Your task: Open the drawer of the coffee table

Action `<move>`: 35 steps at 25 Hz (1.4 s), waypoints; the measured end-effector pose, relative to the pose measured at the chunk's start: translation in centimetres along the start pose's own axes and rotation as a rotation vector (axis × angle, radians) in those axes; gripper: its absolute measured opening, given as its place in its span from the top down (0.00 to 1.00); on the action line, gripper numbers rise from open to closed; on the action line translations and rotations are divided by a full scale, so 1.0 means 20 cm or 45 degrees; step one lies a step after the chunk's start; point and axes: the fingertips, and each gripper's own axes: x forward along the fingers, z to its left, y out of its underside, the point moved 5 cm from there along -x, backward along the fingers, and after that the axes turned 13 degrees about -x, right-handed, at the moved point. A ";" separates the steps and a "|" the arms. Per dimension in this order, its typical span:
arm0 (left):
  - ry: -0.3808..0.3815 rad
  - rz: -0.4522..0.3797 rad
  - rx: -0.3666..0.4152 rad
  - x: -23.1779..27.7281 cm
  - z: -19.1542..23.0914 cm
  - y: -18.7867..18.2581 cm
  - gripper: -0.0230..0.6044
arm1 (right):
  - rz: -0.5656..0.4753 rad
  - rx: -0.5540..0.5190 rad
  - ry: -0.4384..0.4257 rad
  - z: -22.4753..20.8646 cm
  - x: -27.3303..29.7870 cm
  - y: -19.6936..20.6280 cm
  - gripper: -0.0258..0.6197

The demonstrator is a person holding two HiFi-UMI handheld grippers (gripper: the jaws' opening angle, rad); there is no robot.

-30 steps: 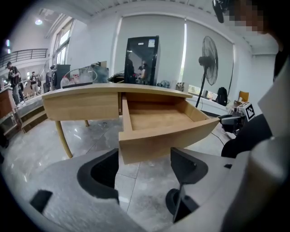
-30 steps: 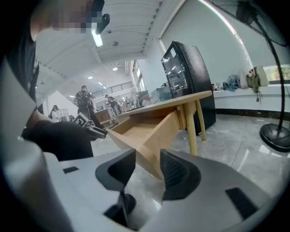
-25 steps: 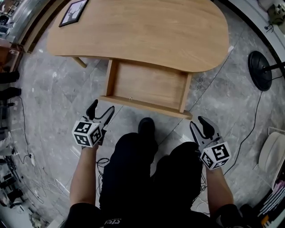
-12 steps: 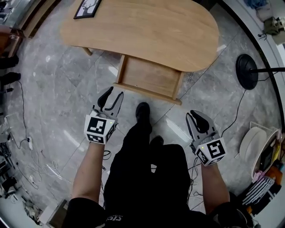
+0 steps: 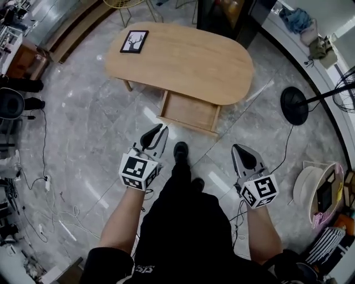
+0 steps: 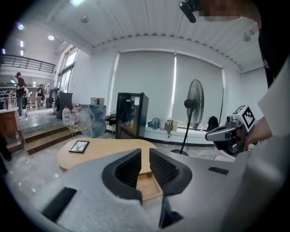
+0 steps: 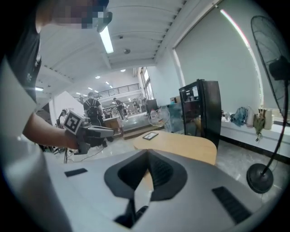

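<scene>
The oval wooden coffee table (image 5: pixel 183 58) stands on the grey marble floor, and its drawer (image 5: pixel 189 112) is pulled out toward me, empty. Both grippers hang in the air well short of the drawer and touch nothing. My left gripper (image 5: pixel 158 135) points toward the drawer's left corner; its jaws are closing, a narrow gap remains and nothing is between them (image 6: pixel 145 156). My right gripper (image 5: pixel 238 152) is shut on nothing (image 7: pixel 147 158). A framed picture (image 5: pixel 133 41) lies at the table's far left end. In the left gripper view the table (image 6: pixel 106 152) shows beyond the jaws.
A floor fan's round base (image 5: pixel 294 105) stands right of the table. A black cabinet (image 5: pixel 227 14) is behind it. Cables (image 5: pixel 33 183) trail over the floor at left. A white seat (image 5: pixel 310 186) sits at right. My shoe (image 5: pixel 180 151) is just before the drawer.
Both grippers have risen away from the open drawer and their jaws have closed in. The head view has risen too, so the table looks smaller and farther off.
</scene>
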 end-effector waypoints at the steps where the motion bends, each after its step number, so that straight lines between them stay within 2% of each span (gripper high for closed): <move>1: -0.009 -0.016 -0.020 -0.06 -0.06 -0.04 0.88 | -0.015 0.000 -0.003 0.02 -0.06 -0.06 0.95; 6: -0.019 -0.056 -0.042 -0.29 -0.25 -0.22 0.95 | -0.073 -0.027 -0.031 0.11 -0.22 -0.27 0.95; 12: -0.004 -0.083 0.005 -0.51 -0.28 -0.41 0.95 | -0.179 -0.055 -0.043 0.29 -0.29 -0.52 0.95; 16: -0.014 -0.076 0.071 -0.63 -0.17 -0.52 0.95 | -0.211 -0.119 -0.002 0.41 -0.28 -0.69 0.95; 19: 0.003 -0.098 0.037 -0.69 -0.04 -0.61 0.95 | -0.219 -0.147 0.048 0.48 -0.23 -0.83 0.95; 22: 0.039 -0.111 -0.003 -0.76 0.06 -0.70 0.95 | -0.259 -0.134 0.043 0.57 -0.21 -0.98 0.96; 28: 0.065 -0.176 0.052 -0.92 0.24 -0.95 0.95 | -0.367 -0.203 0.116 0.72 -0.16 -1.33 0.96; 35: 0.074 -0.200 0.109 -0.98 0.28 -1.00 0.95 | -0.376 -0.239 0.182 0.78 -0.15 -1.43 0.96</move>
